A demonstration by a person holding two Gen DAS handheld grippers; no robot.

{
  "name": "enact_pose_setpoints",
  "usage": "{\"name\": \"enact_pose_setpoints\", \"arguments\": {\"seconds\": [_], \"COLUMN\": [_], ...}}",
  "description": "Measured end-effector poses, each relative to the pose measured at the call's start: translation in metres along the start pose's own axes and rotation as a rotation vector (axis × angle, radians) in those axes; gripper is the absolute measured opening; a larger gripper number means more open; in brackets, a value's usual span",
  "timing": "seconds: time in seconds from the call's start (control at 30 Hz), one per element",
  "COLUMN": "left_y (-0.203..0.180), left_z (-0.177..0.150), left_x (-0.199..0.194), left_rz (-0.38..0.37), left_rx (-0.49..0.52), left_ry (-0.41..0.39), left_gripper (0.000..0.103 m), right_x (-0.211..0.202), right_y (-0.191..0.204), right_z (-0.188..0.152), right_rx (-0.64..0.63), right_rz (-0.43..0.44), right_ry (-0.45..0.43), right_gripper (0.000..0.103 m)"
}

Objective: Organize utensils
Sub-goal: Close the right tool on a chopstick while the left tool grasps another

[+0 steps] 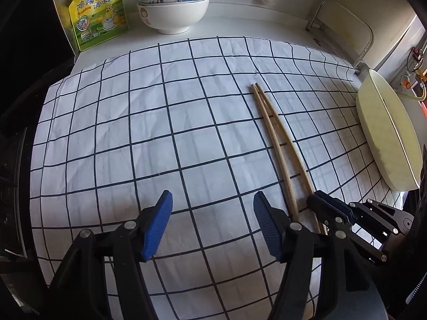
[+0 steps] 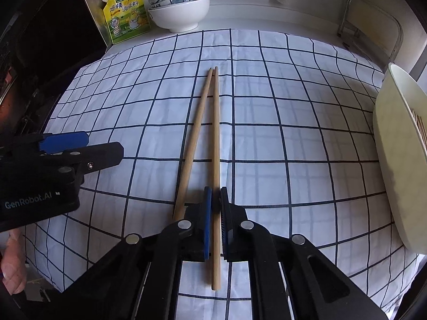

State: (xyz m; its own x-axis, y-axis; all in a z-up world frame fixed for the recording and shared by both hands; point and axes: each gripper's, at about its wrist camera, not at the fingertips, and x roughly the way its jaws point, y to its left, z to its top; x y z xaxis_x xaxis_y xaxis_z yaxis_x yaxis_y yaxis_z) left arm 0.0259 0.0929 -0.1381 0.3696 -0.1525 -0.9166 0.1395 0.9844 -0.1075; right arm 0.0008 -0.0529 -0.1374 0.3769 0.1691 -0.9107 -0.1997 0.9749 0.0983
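Right gripper (image 2: 215, 194) is closed on the right chopstick (image 2: 216, 144) of the pair, blue pads (image 2: 207, 221) pinching it near its near end; the stick's tail sticks out behind the pads toward the camera. The left chopstick (image 2: 196, 130) lies free on the checked cloth (image 2: 293, 138), just beside the gripped one. Far tips nearly touch, near ends splay apart, so the two make a narrow V. Cannot tell if the gripped stick is lifted or resting on the cloth.

Left gripper (image 1: 212, 200) is open, jaws wide apart, nothing between them, hovering over bare cloth (image 1: 133, 133) to the left of the chopsticks (image 1: 277, 144). In the right wrist view it shows at the left edge (image 2: 88, 146), well clear of the pair.

In the left wrist view the right gripper (image 1: 320, 202) sits at the near end of the chopsticks.

Right edge of the cloth: a pale tray (image 1: 384, 133), tilted in view; right wrist view shows thin wooden sticks (image 2: 420, 128) inside it (image 2: 395, 146), too little visible to say more.

Back of the counter: stacked bowls (image 1: 173, 8), white one at the bottom, patterned ones nested in it; yellow seasoning pouch (image 1: 97, 13) standing just left of them. Both off the cloth, well away from the chopsticks.
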Motion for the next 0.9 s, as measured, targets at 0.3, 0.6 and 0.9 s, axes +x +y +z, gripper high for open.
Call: {"name": "enact_pose_setpoints", "arguments": {"seconds": [0.3, 0.6, 0.9], "left_y": [-0.027, -0.050, -0.058], "left_z": [0.007, 0.006, 0.006], "left_x": [0.013, 0.027, 0.030], "left_rz": [0.000, 0.047, 0.079], "left_rx": [0.027, 0.070, 0.060], "left_ry": [-0.014, -0.022, -0.040], "left_gripper": [0.070, 0.072, 0.072], "right_x": [-0.012, -0.021, -0.018], "right_y": [-0.038, -0.066, -0.070], "right_z": [-0.016, -0.029, -0.020], "right_rx": [0.081, 0.129, 0.128], "right_rz": [-0.058, -0.072, -0.085], "right_ry": [-0.002, -0.010, -0.024], "right_gripper": [0.006, 0.006, 0.034]}}
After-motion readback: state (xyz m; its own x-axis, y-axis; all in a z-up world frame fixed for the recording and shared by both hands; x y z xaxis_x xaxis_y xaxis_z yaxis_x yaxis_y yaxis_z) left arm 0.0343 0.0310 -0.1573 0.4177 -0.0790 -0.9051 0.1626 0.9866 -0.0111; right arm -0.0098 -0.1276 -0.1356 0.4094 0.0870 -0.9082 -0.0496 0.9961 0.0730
